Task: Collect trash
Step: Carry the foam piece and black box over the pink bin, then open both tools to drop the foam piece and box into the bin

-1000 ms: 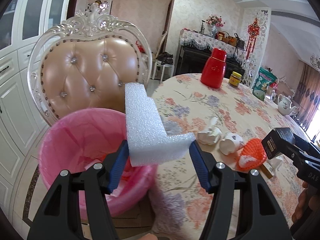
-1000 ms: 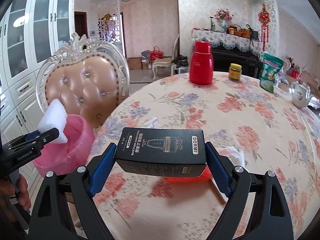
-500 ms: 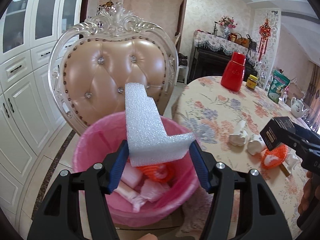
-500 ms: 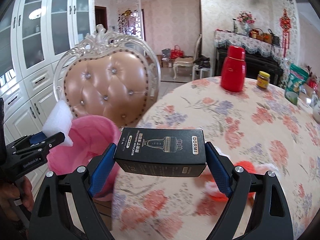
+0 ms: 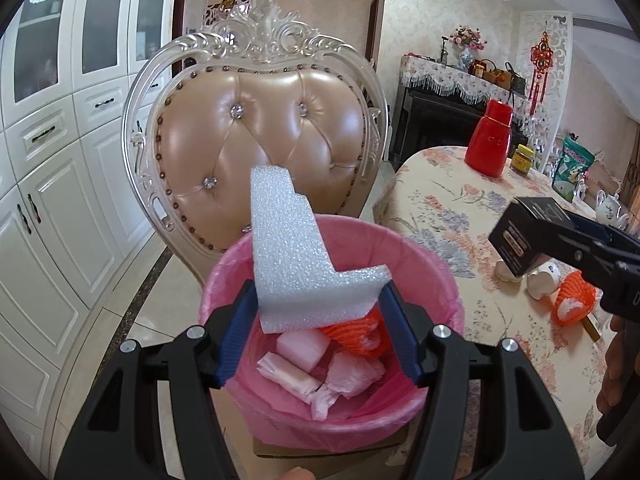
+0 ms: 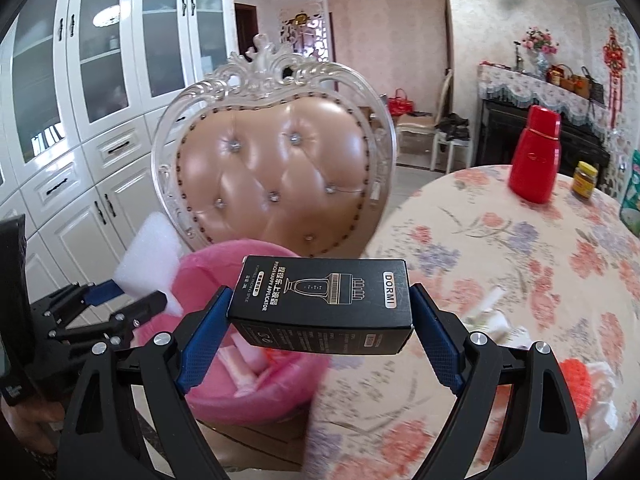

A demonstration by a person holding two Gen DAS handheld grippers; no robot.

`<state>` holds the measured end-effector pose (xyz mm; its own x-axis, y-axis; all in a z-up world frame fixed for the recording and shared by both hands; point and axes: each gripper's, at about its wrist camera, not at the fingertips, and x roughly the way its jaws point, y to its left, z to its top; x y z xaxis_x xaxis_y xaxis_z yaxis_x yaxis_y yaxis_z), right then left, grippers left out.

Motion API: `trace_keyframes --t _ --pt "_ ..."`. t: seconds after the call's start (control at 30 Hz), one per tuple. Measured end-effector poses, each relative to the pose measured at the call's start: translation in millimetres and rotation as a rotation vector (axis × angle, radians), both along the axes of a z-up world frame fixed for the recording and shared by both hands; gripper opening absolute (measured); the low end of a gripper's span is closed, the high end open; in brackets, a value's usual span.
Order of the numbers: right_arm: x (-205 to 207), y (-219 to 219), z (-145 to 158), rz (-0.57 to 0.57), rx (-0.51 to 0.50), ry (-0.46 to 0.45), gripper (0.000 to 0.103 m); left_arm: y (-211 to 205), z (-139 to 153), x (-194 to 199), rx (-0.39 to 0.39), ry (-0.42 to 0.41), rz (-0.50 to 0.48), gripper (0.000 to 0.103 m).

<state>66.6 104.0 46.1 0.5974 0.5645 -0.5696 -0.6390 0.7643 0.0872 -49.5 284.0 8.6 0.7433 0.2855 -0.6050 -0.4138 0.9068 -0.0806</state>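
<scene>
Trash, white foam piece [image 5: 296,264]: L-shaped, clamped between the blue pads of the left tool [image 5: 318,332], held over the open mouth of the pink bin [image 5: 436,276]; in the right wrist view it shows at 9 o'clock of the frame, at the bin's left rim.

Trash, black box [image 6: 324,300]: printed carton marked DORMI, gripped end to end by the right tool [image 6: 320,336]; in the left wrist view it hangs at 3 o'clock, over the tabletop edge, apart from the bin.

Pink bin: lined with a pink bag, standing on a cardboard base beside the tabletop [image 5: 448,208] and in front of the padded chair [image 5: 260,132]. Contents: orange fruit net [image 5: 356,332], several pale pink wrapped pieces [image 5: 300,360].

Tabletop, floral cloth: one orange net with white filling [image 5: 572,300], two white crumpled pieces at its 9 o'clock, red flask [image 5: 490,140] and small yellow-lidded jar [image 5: 522,158] at the far side.
</scene>
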Motion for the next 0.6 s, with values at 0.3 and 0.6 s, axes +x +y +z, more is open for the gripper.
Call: trace_keyframes --t 0.3,0.6 --pt "0.8 35.6 1.1 0.065 0.007 0.023 0.082 13.5 -3.4 -3.5 -0.014 0.016 0.012 0.061" --pt "1.9 64.0 -1.1 0.118 0.006 0.040 0.083 22.0 -4.7 -6.4 -0.020 0.024 0.027 0.061"
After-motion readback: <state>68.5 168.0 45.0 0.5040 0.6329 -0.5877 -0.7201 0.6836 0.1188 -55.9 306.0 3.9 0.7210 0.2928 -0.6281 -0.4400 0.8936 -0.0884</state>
